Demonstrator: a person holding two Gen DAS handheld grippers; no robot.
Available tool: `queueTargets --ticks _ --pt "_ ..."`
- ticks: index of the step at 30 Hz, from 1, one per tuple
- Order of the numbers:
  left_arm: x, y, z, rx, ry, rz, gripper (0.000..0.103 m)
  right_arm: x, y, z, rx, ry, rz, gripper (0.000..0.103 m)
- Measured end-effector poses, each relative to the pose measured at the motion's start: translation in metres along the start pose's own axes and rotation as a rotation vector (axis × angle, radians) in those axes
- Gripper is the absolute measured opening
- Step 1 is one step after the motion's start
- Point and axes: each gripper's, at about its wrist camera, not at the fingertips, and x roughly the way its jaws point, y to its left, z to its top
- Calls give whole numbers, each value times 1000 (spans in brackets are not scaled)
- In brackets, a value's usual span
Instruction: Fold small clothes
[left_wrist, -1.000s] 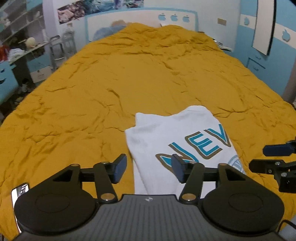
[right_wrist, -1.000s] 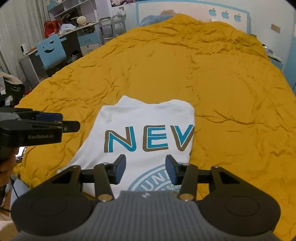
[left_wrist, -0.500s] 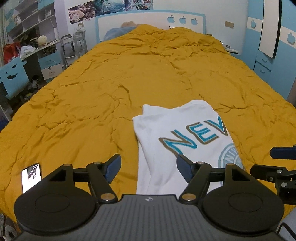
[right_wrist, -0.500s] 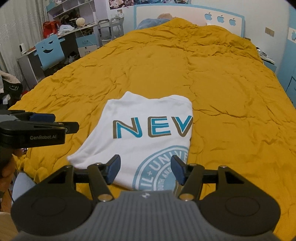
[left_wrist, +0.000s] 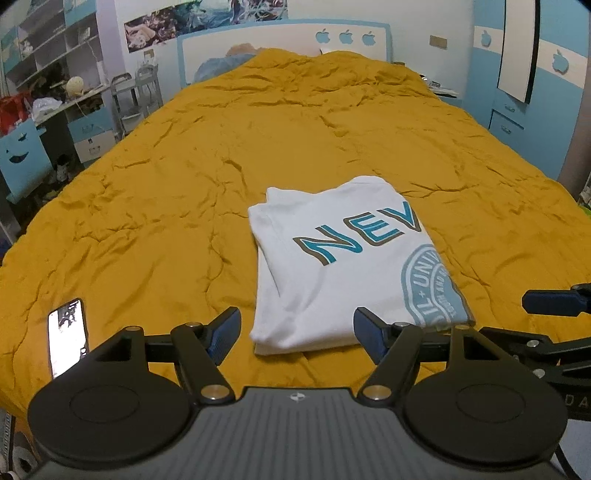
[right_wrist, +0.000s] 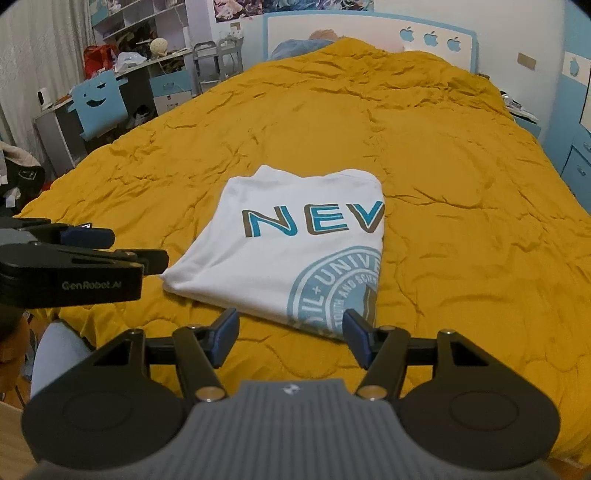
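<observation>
The white T-shirt (left_wrist: 343, 266) lies folded into a compact rectangle on the near part of the bed (left_wrist: 258, 147), on the mustard-yellow quilt, print side up with the letters "NEV" and part of a round blue seal showing. Over the last second both cameras have drawn back from it: a second ago the left gripper's fingertips sat over the shirt's near edge, and now the whole near edge lies clear beyond them, with a strip of quilt between. The left gripper (left_wrist: 297, 334) is released, its blue pads spread wide and holding nothing. The right gripper (right_wrist: 290, 338) is likewise spread and empty, hovering just short of the shirt's near right corner. Each gripper appears at the edge of the other's view, level with the bed's near side.

The retreat with both grippers empty suggests that this fold is finished and the shirt has been let go. Its edges look fairly square, though the left side shows stacked layers slightly offset. A lit phone (left_wrist: 68, 336) rests on the quilt, well apart to the left. No other garment is in view on the bed.
</observation>
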Motion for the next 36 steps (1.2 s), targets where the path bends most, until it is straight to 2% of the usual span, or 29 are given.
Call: queueTargets --ticks 5,8,11,16,36 --pt "-15 -6 -10 19 -32 7 82 -17 3 -13 5 -41 -5 59" --pt "-25 -9 -14 26 -56 8 82 -27 5 -19 -2 -67 -8 67" --pt "-31 -11 -19 27 -63 2 82 -37 8 -25 -17 -93 -6 67" --pt "-30 -11 -22 16 -45 -11 82 -40 9 -29 -21 -95 -12 67" --pt "-34 -11 -20 22 -70 -4 82 -42 5 -31 -9 -107 -31 67"
